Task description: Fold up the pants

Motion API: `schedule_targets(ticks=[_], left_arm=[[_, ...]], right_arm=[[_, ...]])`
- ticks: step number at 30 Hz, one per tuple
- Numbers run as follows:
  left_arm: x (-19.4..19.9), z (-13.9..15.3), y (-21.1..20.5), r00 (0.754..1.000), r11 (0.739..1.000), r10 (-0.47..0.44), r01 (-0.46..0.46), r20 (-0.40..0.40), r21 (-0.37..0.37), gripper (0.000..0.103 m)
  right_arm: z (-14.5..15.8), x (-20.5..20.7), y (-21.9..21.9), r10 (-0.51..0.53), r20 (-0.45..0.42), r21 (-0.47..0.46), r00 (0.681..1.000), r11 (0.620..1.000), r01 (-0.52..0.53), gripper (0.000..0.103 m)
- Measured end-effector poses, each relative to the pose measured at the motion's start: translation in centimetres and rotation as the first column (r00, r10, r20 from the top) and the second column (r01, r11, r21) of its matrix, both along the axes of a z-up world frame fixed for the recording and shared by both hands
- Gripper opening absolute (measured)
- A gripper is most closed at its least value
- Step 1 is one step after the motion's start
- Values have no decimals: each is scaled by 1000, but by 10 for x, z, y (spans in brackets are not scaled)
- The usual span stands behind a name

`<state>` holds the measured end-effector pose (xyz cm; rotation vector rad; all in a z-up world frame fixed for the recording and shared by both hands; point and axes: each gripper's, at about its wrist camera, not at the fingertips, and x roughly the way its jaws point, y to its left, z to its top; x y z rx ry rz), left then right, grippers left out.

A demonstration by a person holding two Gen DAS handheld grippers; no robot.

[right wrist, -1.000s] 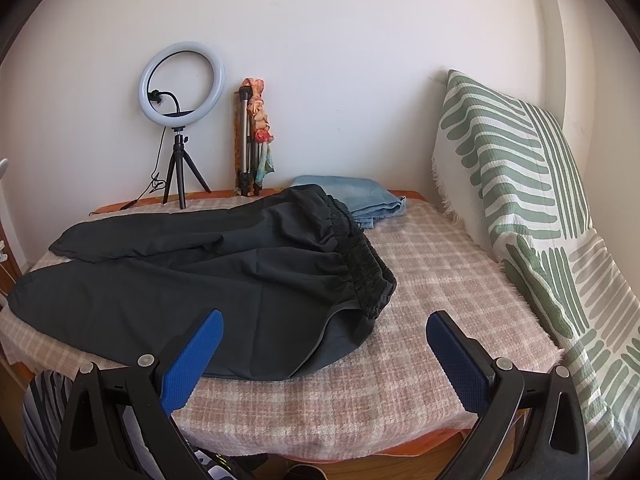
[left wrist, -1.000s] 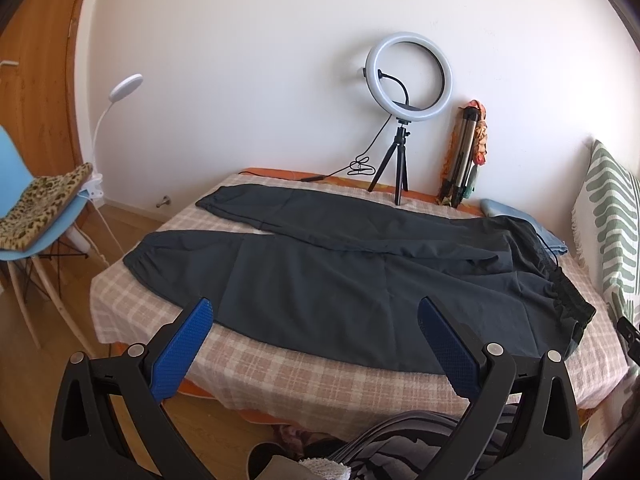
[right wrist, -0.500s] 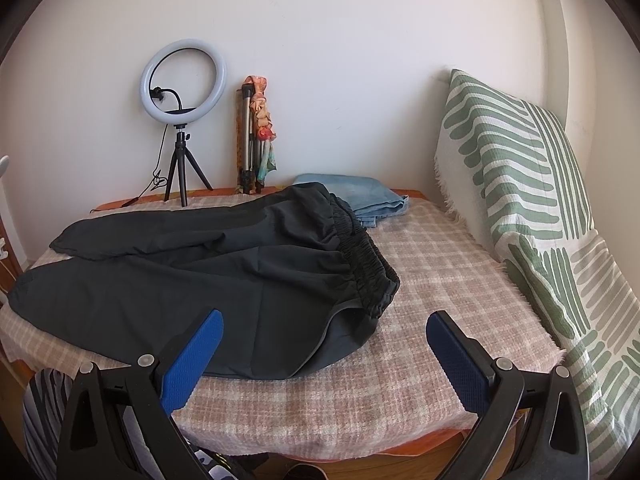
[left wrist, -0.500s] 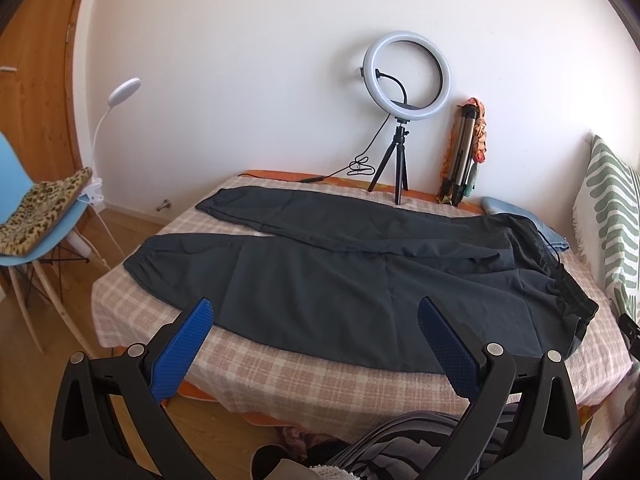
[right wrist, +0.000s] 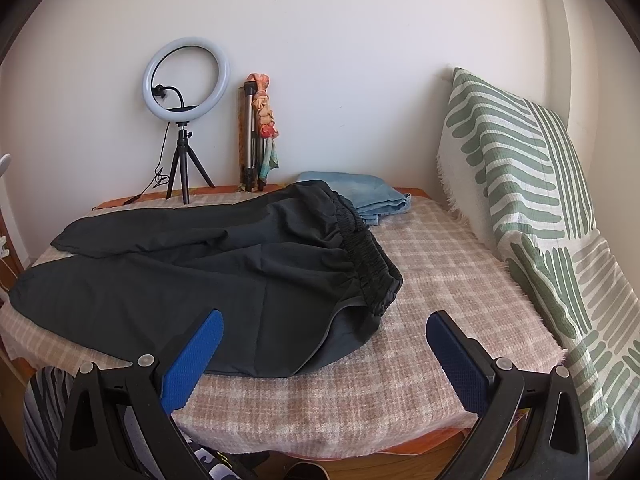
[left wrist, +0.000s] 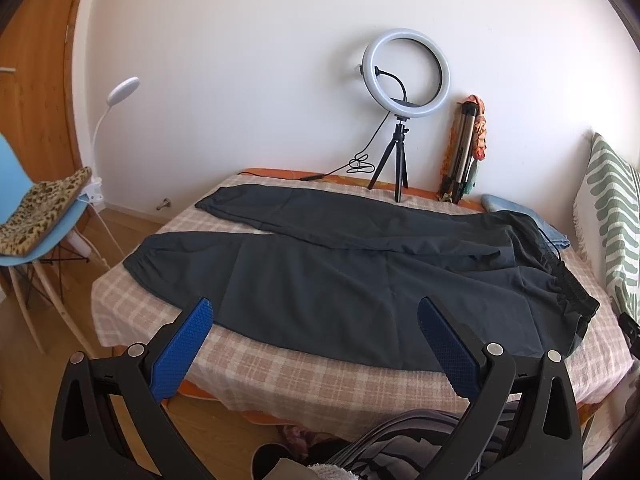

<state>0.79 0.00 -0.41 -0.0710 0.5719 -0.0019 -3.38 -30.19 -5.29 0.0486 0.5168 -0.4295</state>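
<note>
**Operator:** I hold both tools short of the table's near edge. The left gripper [left wrist: 314, 322] and the right gripper [right wrist: 324, 336] each have their jaws spread wide, pinching nothing.

**Supervisor:** Location of the garment?

**Operator:** The black pants [left wrist: 340, 276] lie flat on the checked tablecloth [left wrist: 320, 384], legs splayed toward the left edge, elastic waistband [right wrist: 368, 256] toward the right edge. I judge this layout suits a lengthwise fold: one leg over the other.

**Supervisor:** Obstructions?

**Operator:** The ring light [left wrist: 404, 80] stands at the far edge; folded blue jeans [right wrist: 372, 196] sit at the far right corner, just beside the waistband. No fold is made yet.
</note>
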Motion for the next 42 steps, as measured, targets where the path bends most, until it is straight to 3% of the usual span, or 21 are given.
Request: schedule_targets(ticks=[16, 26, 29, 34, 39, 42], left_arm=[[0, -4, 4, 1000, 1000, -9, 9, -5, -9, 102], [11, -11, 35, 999, 1000, 7, -8, -38, -12, 102], [21, -18, 52, 997, 999, 16, -18, -71, -35, 92], [36, -29, 73, 993, 998, 29, -34, -111, -44, 89], [53, -43, 86, 986, 999, 37, -37, -163, 3, 82], [63, -49, 100, 980, 998, 42, -48, -196, -27, 82]], right_arm=[[-1, -1, -2, 4, -10, 5, 1000, 1000, -4, 103], [-3, 7, -20, -9, -42, -3, 999, 1000, 8, 103], [-4, 10, -37, -21, -51, 15, 999, 1000, 21, 103], [-14, 24, -75, -45, -104, 40, 993, 998, 50, 103], [-31, 43, -124, -52, -152, 157, 987, 985, 76, 101], [-38, 55, -145, -40, -155, 240, 987, 968, 77, 101]])
